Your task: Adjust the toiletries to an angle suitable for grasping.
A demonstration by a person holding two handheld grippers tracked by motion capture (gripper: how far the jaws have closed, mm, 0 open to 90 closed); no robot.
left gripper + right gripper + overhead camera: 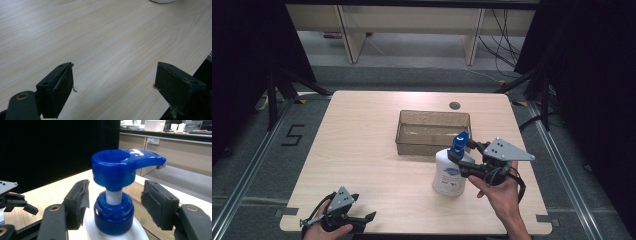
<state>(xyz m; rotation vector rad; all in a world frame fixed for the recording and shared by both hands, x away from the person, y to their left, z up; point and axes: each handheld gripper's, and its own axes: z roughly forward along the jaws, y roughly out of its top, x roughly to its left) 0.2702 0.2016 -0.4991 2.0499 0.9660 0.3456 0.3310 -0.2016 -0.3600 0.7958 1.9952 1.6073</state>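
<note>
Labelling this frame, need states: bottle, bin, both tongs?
pump bottle: upright on the table, blue pump head raised, collar screwed on.
clear bin: upright behind the bottle, open-topped, looks empty.
right tongs: jaws either side of the blue collar, small gaps at both pads, not gripping yet.
left tongs: open wide over bare table, holding nothing.

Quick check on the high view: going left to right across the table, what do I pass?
Left tongs at the near edge → clear bin → pump bottle → right tongs around the bottle's blue collar.
</note>
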